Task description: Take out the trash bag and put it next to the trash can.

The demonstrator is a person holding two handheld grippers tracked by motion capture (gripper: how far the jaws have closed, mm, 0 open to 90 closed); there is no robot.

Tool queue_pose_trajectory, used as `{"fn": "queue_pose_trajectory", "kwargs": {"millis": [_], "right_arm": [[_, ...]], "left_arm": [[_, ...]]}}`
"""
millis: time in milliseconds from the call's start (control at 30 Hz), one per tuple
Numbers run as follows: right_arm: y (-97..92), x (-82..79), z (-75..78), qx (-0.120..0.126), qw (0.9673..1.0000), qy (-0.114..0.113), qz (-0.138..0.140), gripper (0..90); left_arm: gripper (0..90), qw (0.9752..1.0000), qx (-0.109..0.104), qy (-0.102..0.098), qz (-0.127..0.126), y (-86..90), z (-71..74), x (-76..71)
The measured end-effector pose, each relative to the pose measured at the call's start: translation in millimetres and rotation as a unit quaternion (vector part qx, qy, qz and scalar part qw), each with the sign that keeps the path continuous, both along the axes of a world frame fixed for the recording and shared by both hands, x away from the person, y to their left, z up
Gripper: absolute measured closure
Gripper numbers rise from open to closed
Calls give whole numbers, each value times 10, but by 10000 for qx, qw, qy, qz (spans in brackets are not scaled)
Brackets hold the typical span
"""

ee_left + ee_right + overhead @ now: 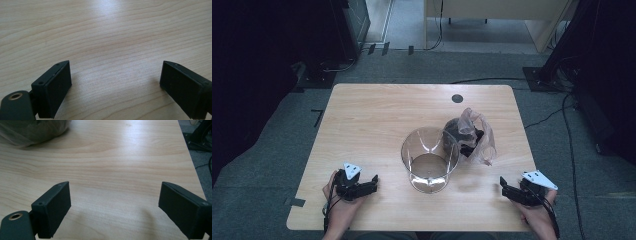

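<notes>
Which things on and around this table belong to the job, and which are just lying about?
Job:
bin
bag
left tongs
right tongs

Lying about:
floor cables
desk beyond the table

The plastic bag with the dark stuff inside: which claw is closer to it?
Right. The right claw sits just below-right of the plastic bag; the left claw lies beyond the clear container.

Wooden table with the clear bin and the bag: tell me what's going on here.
A person rests a claw in each hand near the table's front edge: the left claw and right claw are both open, holding nothing. A clear plastic bin stands mid-table, with a thin plastic bag of dark items just behind it to the right. Neither is touched.
</notes>
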State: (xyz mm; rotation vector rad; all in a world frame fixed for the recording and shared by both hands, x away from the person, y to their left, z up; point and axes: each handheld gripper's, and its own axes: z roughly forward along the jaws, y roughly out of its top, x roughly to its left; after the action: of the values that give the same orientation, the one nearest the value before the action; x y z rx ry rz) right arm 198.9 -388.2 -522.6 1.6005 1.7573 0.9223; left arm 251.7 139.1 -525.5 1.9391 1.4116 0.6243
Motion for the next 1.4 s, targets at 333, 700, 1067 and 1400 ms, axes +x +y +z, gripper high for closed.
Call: {"fn": "queue_pose_trajectory", "kwargs": {"millis": [333,700,1067,1400], "right_arm": [[-57,-81,-30,-11,9997,246,-55,120],[-62,-151,-65,-114,9987,506,-3,126],[-53,-178,-64,-31,9988,479,-41,139],[-42,-175,-67,-105,9988,487,-33,138]], "left_arm": [[96,10000,2,0,-3,0,0,0],[96,10000,3,-1,-2,0,0,0],[96,10000,4,-1,-17,0,-1,0],[96,10000,-10,-10,-39,-8,-3,2]]}}
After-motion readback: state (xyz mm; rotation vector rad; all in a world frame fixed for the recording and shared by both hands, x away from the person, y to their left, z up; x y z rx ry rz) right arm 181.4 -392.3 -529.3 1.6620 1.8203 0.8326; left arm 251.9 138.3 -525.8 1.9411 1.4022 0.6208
